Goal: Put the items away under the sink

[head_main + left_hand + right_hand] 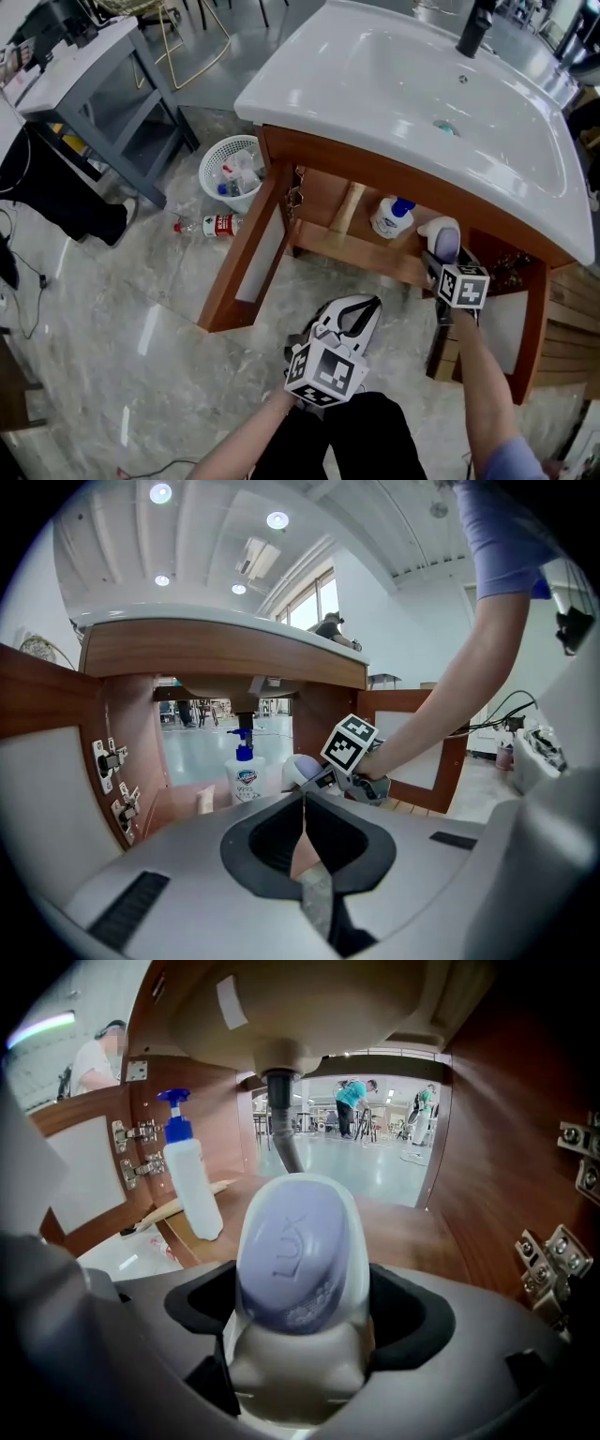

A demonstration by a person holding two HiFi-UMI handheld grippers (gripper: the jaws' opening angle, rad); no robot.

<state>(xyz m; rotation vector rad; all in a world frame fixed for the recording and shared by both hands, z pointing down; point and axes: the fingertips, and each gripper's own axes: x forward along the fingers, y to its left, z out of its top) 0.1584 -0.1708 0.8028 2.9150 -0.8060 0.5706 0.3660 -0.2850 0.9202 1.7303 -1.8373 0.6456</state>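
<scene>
My right gripper (444,251) is shut on a white and lilac soap bottle (292,1260), held at the front of the wooden shelf (370,255) under the sink (403,84). The soap bottle (441,234) shows white with a purple side in the head view. A white pump bottle with a blue top (391,216) stands upright on the shelf to its left, and the same pump bottle (190,1171) shows in the right gripper view. My left gripper (349,319) is shut with nothing in it, low in front of the cabinet; from it I see the right gripper (323,771) and the pump bottle (244,771).
A white wastebasket (234,171) with bottles stands left of the cabinet; a small bottle (214,225) lies on the floor beside it. A grey shelf unit (103,94) is at far left. Hinges (562,1260) sit on the cabinet's right wall, the drain pipe (281,1129) above.
</scene>
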